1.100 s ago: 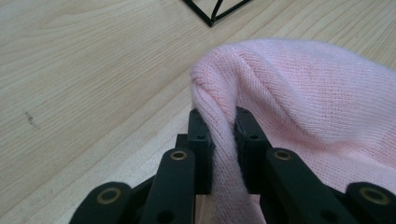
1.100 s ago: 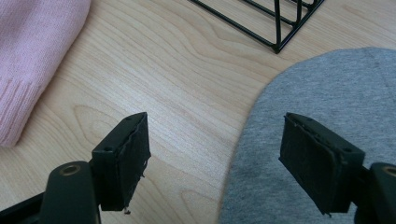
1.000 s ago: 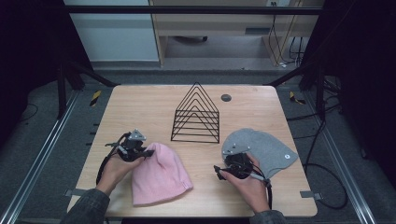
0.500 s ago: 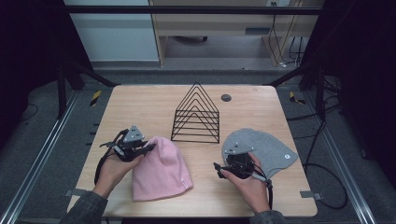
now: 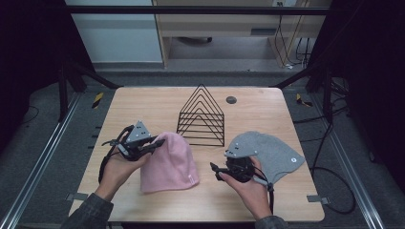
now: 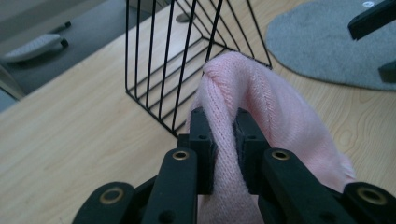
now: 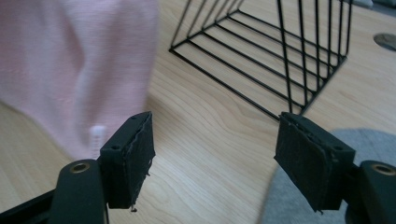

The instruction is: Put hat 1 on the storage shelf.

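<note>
1. The left gripper had its jaws clamped on a raised fold of the pink beanie; in the left gripper view the knit stood pinched between the two pads.
2. The pink beanie lay on the wooden tabletop left of the middle, toward the near edge, its lifted crown end pointing at the wire rack.
3. The right gripper was held with its jaws spread wide and nothing between them, over bare wood between the two hats.
4. The grey beanie lay flat toward the right edge, just beside the right hand.
5. The black wire rack stood upright near the middle of the tabletop, behind both hats.
6. A small dark round disc sat near the far edge, right of the rack.
</note>
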The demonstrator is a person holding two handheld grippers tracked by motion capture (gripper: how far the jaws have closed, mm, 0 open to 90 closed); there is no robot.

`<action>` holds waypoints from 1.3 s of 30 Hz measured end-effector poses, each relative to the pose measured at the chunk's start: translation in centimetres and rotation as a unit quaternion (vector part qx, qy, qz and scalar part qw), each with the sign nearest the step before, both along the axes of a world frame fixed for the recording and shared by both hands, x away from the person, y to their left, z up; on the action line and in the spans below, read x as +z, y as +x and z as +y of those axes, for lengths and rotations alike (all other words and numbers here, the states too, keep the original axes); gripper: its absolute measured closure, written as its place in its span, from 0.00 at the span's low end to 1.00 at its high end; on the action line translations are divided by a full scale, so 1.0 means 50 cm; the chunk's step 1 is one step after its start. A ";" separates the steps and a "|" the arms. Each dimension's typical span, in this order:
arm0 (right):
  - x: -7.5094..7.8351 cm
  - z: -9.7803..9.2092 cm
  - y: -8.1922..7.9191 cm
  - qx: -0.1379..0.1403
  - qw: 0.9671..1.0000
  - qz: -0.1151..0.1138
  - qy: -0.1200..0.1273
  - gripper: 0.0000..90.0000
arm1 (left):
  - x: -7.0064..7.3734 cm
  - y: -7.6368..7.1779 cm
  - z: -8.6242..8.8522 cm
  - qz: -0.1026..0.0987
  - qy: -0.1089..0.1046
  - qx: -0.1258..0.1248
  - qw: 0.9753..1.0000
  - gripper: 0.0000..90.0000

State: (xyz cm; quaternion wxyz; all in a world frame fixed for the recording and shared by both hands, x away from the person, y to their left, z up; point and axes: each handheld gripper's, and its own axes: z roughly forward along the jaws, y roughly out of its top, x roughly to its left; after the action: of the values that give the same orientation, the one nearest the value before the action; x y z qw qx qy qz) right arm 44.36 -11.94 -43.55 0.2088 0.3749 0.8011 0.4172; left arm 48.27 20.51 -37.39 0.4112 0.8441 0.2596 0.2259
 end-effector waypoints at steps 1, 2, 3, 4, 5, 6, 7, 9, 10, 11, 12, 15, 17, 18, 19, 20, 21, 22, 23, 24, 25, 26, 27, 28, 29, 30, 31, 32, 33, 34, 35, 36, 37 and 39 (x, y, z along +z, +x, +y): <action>0.004 0.007 -0.002 0.007 1.000 -0.003 -0.003 0.32 | 0.009 -0.001 -0.003 -0.004 0.008 -0.004 1.000 0.89; 0.004 0.007 -0.002 0.007 1.000 -0.003 -0.003 0.32 | 0.009 -0.001 -0.003 -0.004 0.008 -0.004 1.000 0.89; 0.008 0.013 -0.003 0.012 1.000 -0.003 -0.002 0.33 | 0.018 -0.002 -0.006 -0.010 0.010 -0.005 1.000 0.89; 0.014 0.023 -0.003 0.028 1.000 -0.002 0.003 0.35 | 0.036 -0.004 -0.009 -0.019 0.014 -0.009 1.000 0.89; 0.016 0.027 -0.003 0.032 0.999 -0.002 0.003 0.35 | 0.046 -0.005 -0.010 -0.024 0.015 -0.010 1.000 0.89; 0.019 0.032 -0.002 0.036 0.999 -0.003 0.001 0.36 | 0.058 -0.006 -0.010 -0.030 0.020 -0.011 0.999 0.89; 0.021 0.038 0.001 0.041 0.999 -0.003 0.000 0.36 | 0.072 -0.006 -0.010 -0.035 0.020 -0.012 0.999 0.89; 0.023 0.052 0.008 0.052 0.999 -0.003 -0.004 0.37 | 0.091 -0.005 -0.007 -0.041 0.019 -0.012 0.999 0.89; 0.023 0.052 0.008 0.052 0.999 -0.003 -0.004 0.37 | 0.091 -0.005 -0.007 -0.041 0.019 -0.012 0.999 0.89; 0.027 0.067 0.017 0.063 0.998 0.000 -0.004 0.39 | 0.115 -0.003 -0.004 -0.053 0.025 -0.011 0.998 0.89; 0.029 0.073 0.020 0.067 0.998 -0.001 -0.007 0.39 | 0.126 -0.002 -0.002 -0.056 0.020 -0.010 0.998 0.89; 0.046 0.100 0.039 0.086 0.996 -0.004 -0.015 0.39 | 0.164 0.003 0.007 -0.065 0.011 -0.012 0.998 0.89; 0.059 0.115 0.052 0.100 0.995 0.000 -0.010 0.38 | 0.182 0.005 0.009 -0.067 0.002 -0.015 0.998 0.89; 0.065 0.120 0.057 0.106 0.994 -0.002 -0.012 0.37 | 0.192 0.007 0.010 -0.069 0.001 -0.018 0.997 0.89; 0.073 0.128 0.063 0.111 0.994 -0.004 -0.015 0.35 | 0.201 0.008 0.010 -0.072 0.001 -0.019 0.997 0.89; 0.081 0.135 0.069 0.116 0.993 -0.007 -0.019 0.34 | 0.209 0.009 0.011 -0.074 -0.002 -0.020 0.997 0.89; 0.081 0.135 0.069 0.116 0.993 -0.007 -0.019 0.34 | 0.209 0.009 0.011 -0.074 -0.002 -0.020 0.997 0.89; 0.098 0.146 0.086 0.118 0.993 -0.009 -0.020 0.31 | 0.226 0.012 0.012 -0.074 -0.013 -0.022 0.997 0.89; 0.106 0.148 0.094 0.118 0.993 -0.004 -0.018 0.31 | 0.230 0.013 0.012 -0.073 -0.017 -0.023 0.997 0.89; 0.111 0.149 0.100 0.117 0.993 -0.004 -0.014 0.32 | 0.236 0.013 0.011 -0.073 -0.018 -0.023 0.997 0.89; 0.118 0.151 0.106 0.120 0.993 -0.003 -0.011 0.32 | 0.242 0.014 0.011 -0.074 -0.020 -0.025 0.997 0.89; 0.125 0.153 0.111 0.123 0.992 -0.002 -0.008 0.32 | 0.249 0.015 0.011 -0.076 -0.022 -0.026 0.997 0.89; 0.134 0.155 0.116 0.125 0.992 -0.003 -0.003 0.36 | 0.252 0.016 0.011 -0.077 -0.024 -0.027 0.996 0.89; 0.139 0.155 0.119 0.126 0.992 -0.002 -0.003 0.39 | 0.258 0.018 0.011 -0.077 -0.031 -0.028 0.996 0.89; 0.145 0.156 0.125 0.131 0.991 0.000 -0.003 0.46 | 0.262 0.020 0.012 -0.078 -0.033 -0.027 0.996 0.89; 0.150 0.154 0.127 0.130 0.991 -0.002 -0.003 0.57 | 0.265 0.022 0.012 -0.079 -0.033 -0.026 0.996 0.89; 0.153 0.153 0.128 0.130 0.991 -0.006 0.000 0.63 | 0.269 0.025 0.014 -0.081 -0.031 -0.025 0.996 0.89; 0.161 0.149 0.130 0.127 0.992 -0.010 0.001 0.67 | 0.271 0.027 0.014 -0.083 -0.035 -0.021 0.996 0.89; 0.165 0.146 0.130 0.125 0.992 -0.012 0.006 0.71 | 0.274 0.032 0.015 -0.085 -0.035 -0.020 0.996 0.88; 0.171 0.142 0.131 0.127 0.992 -0.014 0.012 0.74 | 0.274 0.032 0.015 -0.085 -0.035 -0.020 0.996 0.88; 0.171 0.142 0.131 0.127 0.992 -0.014 0.012 0.74 | 0.278 0.038 0.018 -0.085 -0.040 -0.017 0.995 0.88; 0.187 0.134 0.133 0.135 0.990 -0.018 0.018 0.78 | 0.286 0.047 0.017 -0.086 -0.044 -0.016 0.995 0.88; 0.191 0.133 0.135 0.137 0.990 -0.019 0.015 0.79 | 0.291 0.053 0.017 -0.089 -0.041 -0.017 0.995 0.88; 0.210 0.125 0.142 0.137 0.990 -0.025 0.013 0.81 | 0.302 0.067 0.014 -0.092 -0.047 -0.016 0.995 0.88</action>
State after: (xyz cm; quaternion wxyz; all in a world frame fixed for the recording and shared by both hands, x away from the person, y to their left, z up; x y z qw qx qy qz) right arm 51.45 -5.69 -33.06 0.1644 0.2536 0.8341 0.4614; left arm 51.61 21.19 -22.31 0.4759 0.8035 0.2176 0.2840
